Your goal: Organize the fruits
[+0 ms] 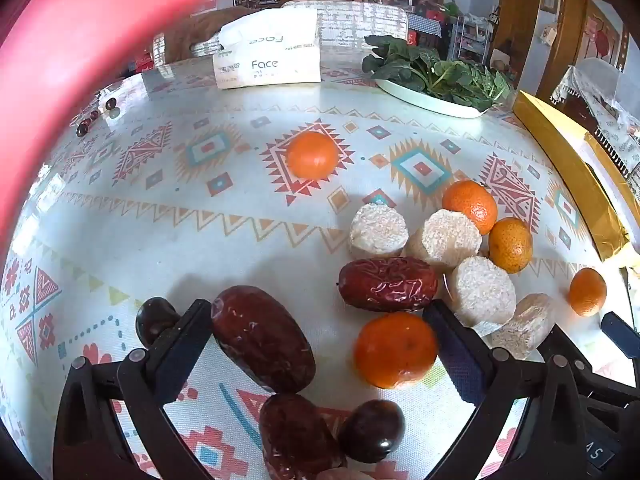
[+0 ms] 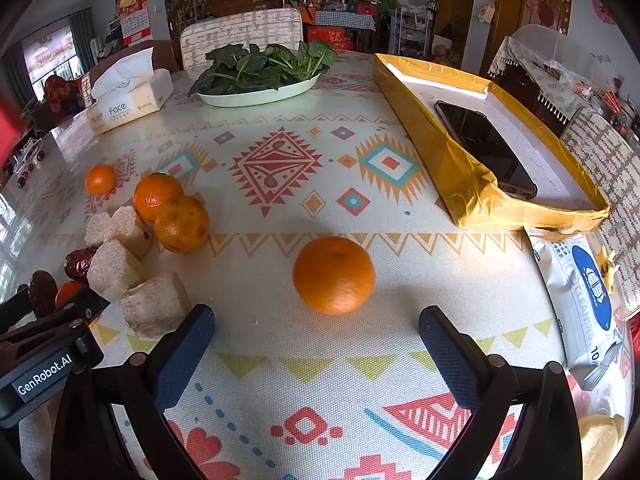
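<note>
An orange (image 2: 334, 275) sits alone on the patterned table (image 2: 280, 208), just ahead of my right claw (image 2: 316, 344), spread wide and empty. My left claw (image 1: 320, 344), equally spread, straddles a date (image 1: 262, 338) and mandarin (image 1: 394, 350). Centre each fruit before closing, squeeze gently.

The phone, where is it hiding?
In the right wrist view the phone lies inside the yellow box on the right side of the table, beyond the wet wipes pack.

red blur (image 1: 80, 40) (unidentifiable), date (image 1: 296, 440) cropped
</note>
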The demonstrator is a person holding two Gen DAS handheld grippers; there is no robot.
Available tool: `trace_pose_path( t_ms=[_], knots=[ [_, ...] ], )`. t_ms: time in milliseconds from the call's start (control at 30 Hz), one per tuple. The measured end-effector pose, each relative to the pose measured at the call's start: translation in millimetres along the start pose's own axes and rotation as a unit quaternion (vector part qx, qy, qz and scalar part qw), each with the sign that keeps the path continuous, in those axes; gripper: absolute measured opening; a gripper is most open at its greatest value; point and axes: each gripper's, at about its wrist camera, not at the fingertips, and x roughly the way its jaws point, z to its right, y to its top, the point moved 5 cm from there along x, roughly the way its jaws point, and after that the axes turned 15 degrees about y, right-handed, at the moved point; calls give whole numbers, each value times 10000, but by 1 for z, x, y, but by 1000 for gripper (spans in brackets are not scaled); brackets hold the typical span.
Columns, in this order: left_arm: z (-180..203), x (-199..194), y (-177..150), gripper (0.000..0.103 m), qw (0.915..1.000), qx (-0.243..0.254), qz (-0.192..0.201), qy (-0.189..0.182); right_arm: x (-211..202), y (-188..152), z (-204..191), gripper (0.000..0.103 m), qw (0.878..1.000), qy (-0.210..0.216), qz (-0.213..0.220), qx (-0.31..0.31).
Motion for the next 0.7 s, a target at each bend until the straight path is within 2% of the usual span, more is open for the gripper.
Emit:
trace_pose_path(
  t_ms=[700],
  knots=[
    [-1,0,1,103,10000,-14,0,-19,0,0,0,103,10000,-1,-5,-5]
  ],
)
